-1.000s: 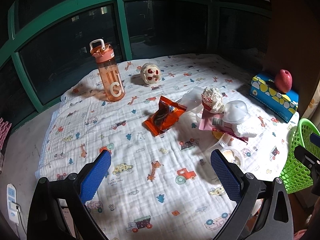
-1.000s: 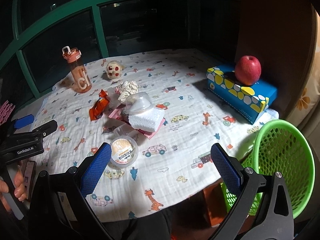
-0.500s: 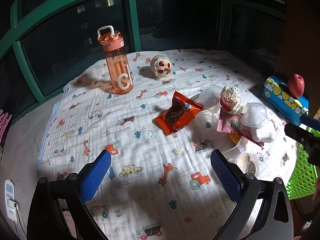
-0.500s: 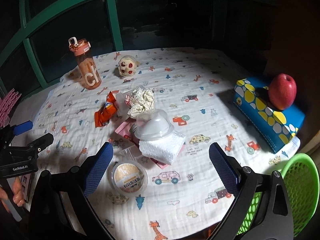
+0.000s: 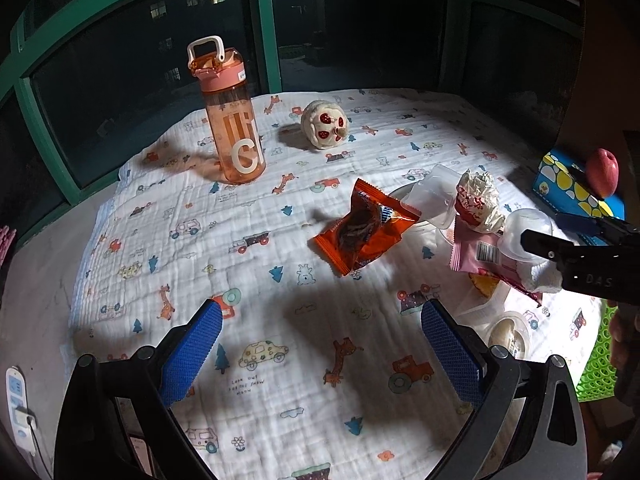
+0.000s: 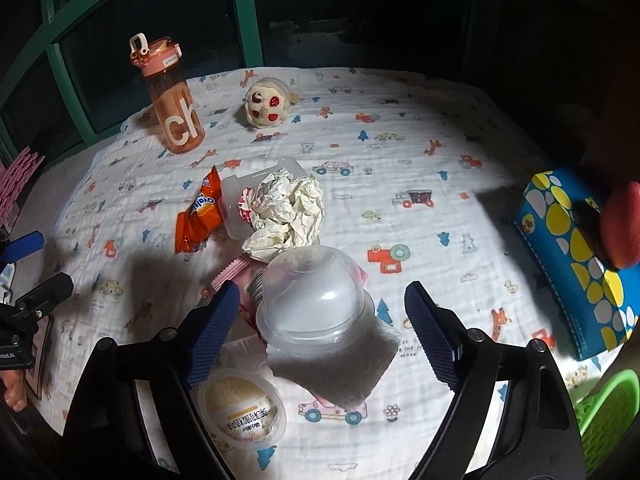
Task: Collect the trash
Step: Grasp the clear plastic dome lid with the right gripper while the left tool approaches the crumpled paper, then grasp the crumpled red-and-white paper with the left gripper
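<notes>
Printed tablecloth [image 5: 280, 380] below; left gripper [image 5: 320, 344] hovers wide; right gripper [image 6: 322, 320] straddles clear cup [image 6: 316, 300], wide.

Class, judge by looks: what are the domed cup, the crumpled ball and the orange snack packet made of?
Domed cup: thin clear plastic, cloudy; the pad beneath shows through. Crumpled ball: probably paper, matte with sharp creases. Orange snack packet: glossy plastic film, with highlights and crimped ends.

Clear dome cup [image 6: 316, 300] on white napkin [image 6: 340, 372] between spread jaws
</notes>
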Demonstrator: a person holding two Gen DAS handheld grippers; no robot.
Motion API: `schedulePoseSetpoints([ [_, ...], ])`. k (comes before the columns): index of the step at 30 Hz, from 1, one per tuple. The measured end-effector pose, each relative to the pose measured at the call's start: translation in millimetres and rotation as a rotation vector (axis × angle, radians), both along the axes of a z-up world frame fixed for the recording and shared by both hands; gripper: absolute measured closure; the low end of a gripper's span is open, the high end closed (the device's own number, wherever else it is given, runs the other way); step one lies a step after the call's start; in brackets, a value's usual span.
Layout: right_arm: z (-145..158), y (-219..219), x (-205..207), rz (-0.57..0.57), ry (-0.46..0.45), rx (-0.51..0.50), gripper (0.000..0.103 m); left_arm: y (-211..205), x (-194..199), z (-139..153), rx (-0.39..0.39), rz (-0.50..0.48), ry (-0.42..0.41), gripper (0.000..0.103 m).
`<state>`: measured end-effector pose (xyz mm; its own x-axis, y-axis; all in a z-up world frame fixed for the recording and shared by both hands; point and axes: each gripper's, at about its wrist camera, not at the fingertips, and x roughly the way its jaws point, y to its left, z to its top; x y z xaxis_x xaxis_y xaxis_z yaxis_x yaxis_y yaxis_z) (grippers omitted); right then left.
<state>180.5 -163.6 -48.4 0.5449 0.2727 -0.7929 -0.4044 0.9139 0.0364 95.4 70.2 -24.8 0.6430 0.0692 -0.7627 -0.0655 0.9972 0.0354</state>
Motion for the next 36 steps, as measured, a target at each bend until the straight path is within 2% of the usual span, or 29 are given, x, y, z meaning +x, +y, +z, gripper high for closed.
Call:
schedulePoseSetpoints([
  [3,-7,1,6,0.008,0.023,0.003,0.031,-1,8,-1,-0.003,-0.009,0.001,0.006],
  [5,-9,2,8,0.019,0.033,0.008,0.043,-3,13,-1,-0.005,-0.018,-0.001,0.006],
  [6,-10,2,8,0.023,0.038,0.01,0.044,-3,16,-1,-0.005,-0.023,-0.002,0.006],
  [13,-1,-4,3,0.02,0.024,0.051,0.044,-17,36,0,-0.052,-0.091,0.0,0.007],
  [25,27,-39,-18,-0.033,-0.022,0.117,0.044,-60,68,0,-0.011,-0.199,-0.009,0.008],
  [28,33,-50,-24,-0.053,-0.032,0.132,0.044,-68,78,-3,-0.014,-0.232,0.004,0.013],
  [32,36,-62,-29,-0.079,-0.039,0.145,0.044,-82,88,-2,-0.041,-0.274,0.003,0.013],
  [36,36,-76,-30,-0.107,-0.042,0.149,0.044,-106,97,6,-0.038,-0.336,-0.031,0.014],
])
